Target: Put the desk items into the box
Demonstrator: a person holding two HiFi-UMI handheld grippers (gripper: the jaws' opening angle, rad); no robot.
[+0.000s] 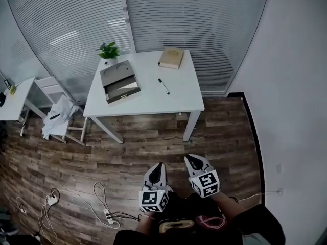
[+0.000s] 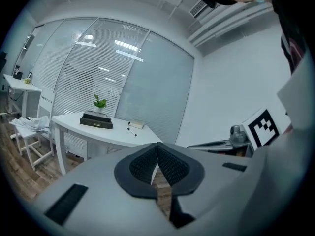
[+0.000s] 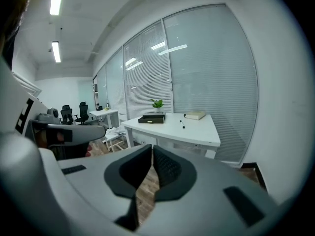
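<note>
A white table stands ahead by the glass wall. On it lie a dark open box, a black-and-white marker and a tan book. Both grippers hang low over the wooden floor, well short of the table. My left gripper is shut with nothing in it, and my right gripper is shut and empty too. In the left gripper view the box, marker and book show far off; the right gripper view shows the box, marker and book.
A small potted plant stands at the table's back left corner. A white chair with cloth on it sits left of the table, beside another white desk. Cables and a power strip lie on the floor at lower left.
</note>
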